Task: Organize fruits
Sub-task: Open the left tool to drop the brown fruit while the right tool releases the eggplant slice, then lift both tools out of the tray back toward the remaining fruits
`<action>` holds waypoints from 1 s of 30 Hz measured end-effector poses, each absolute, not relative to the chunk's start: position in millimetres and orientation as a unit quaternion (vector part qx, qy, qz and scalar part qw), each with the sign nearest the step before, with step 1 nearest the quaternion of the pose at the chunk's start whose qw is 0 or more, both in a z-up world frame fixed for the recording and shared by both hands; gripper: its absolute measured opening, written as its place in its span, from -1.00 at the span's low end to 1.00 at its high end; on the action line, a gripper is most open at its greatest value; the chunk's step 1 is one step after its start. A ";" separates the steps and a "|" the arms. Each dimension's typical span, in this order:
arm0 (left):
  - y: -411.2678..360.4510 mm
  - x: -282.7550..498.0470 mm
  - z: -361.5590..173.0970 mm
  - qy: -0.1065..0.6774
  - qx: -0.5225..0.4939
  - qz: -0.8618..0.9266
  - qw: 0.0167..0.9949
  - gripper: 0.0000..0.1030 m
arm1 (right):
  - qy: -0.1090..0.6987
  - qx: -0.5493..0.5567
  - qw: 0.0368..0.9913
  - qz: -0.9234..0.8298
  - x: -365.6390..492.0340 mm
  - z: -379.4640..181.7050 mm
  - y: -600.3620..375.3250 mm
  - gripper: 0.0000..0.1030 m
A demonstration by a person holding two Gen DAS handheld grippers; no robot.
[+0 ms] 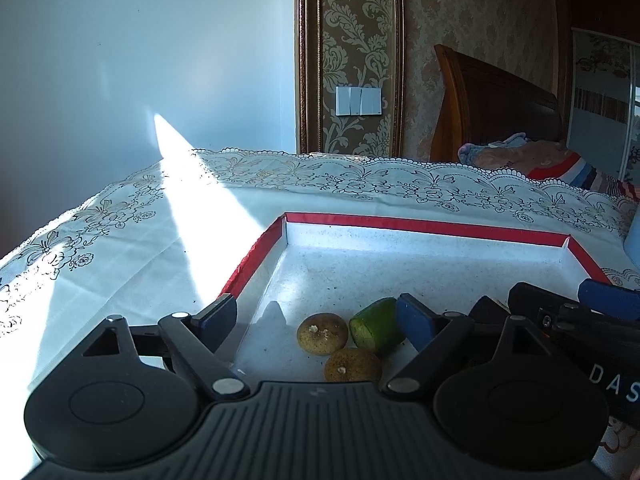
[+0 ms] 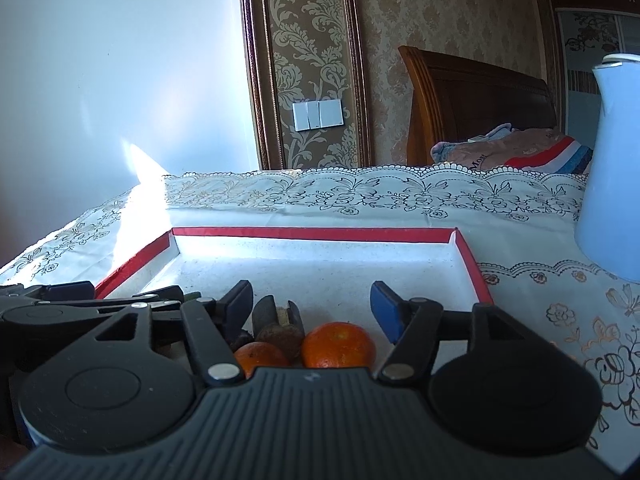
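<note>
Left wrist view: left gripper (image 1: 316, 316) spread wide, holding nothing. Two brown round fruits (image 1: 322, 334) and a green cut piece (image 1: 376, 326) down in the red-edged tray (image 1: 420, 226).

Right wrist view: right gripper (image 2: 312, 300) apart, empty. Two oranges (image 2: 338, 344) in the tray's near end. Probably light, round, rolly, a bit squishy. Best pinched softly across the middle.

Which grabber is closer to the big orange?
Right. The right gripper hangs open just above the big orange; the left gripper sits off to its left.
</note>
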State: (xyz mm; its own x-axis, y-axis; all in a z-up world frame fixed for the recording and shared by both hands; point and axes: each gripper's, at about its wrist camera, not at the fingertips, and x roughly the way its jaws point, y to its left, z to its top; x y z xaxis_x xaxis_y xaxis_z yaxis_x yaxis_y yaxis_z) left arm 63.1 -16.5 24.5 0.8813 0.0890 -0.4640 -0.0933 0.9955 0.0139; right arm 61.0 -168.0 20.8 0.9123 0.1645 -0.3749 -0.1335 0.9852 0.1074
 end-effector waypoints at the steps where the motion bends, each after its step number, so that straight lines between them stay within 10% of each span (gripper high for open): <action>1: -16.2 61.6 24.6 0.238 -0.005 0.046 0.970 0.69 | 0.195 0.039 0.977 0.075 60.6 20.6 -168.0 0.23; 30: 16.7 5.7 25.8 0.216 -0.046 0.012 0.975 0.69 | 0.167 0.071 0.982 0.054 25.1 23.5 -183.6 0.63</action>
